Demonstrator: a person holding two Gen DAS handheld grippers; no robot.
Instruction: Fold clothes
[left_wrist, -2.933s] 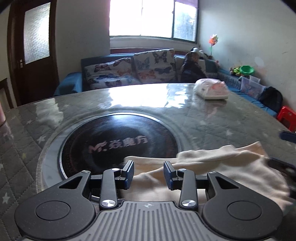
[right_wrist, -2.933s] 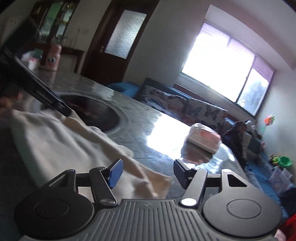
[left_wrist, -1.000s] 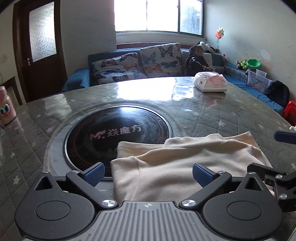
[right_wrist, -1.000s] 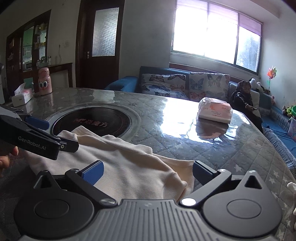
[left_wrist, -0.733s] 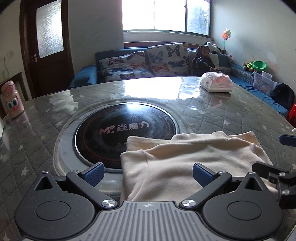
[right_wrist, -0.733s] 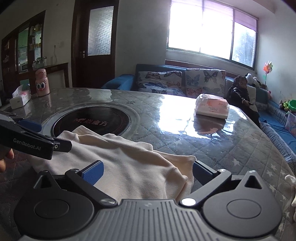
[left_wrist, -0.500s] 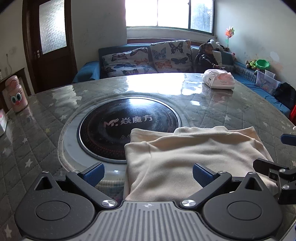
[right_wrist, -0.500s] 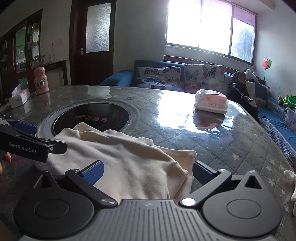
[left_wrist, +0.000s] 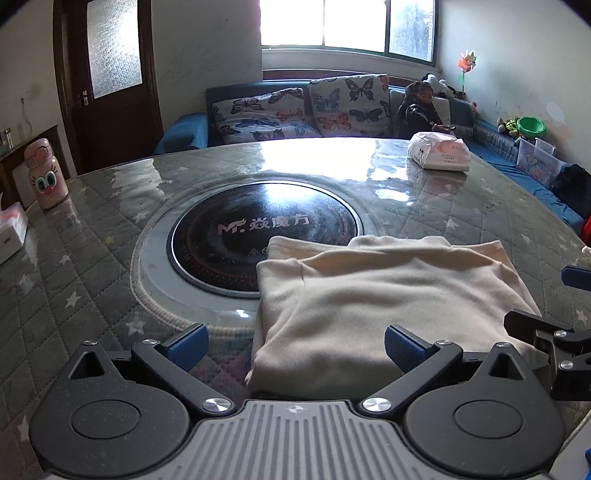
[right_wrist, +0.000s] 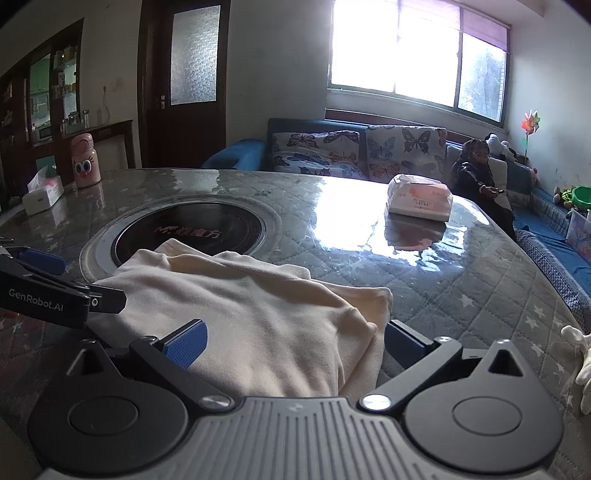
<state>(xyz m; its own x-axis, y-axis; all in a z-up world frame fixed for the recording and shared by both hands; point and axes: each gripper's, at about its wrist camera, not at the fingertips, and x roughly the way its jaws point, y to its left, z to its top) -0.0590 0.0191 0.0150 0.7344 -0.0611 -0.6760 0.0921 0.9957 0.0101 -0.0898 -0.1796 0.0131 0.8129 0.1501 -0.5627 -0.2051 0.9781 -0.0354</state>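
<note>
Nearest, the left gripper (left_wrist: 293, 345) and right gripper (right_wrist: 295, 341) both have their fingers spread wide, holding nothing. Just ahead, a folded cream garment (left_wrist: 388, 295) lies flat on the quilted desk (left_wrist: 92, 266), its far edge overlapping a round black cooktop (left_wrist: 236, 236). Farther back sits a tissue pack (left_wrist: 439, 150).

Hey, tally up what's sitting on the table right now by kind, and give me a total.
Cream garment, folded: 1
Tissue packs, one soft pink-and-white pack and one box: 2
Pink cartoon bottle: 1
Total: 4
Both the left hand-held gripper and the right hand-held gripper are open, holding nothing.
</note>
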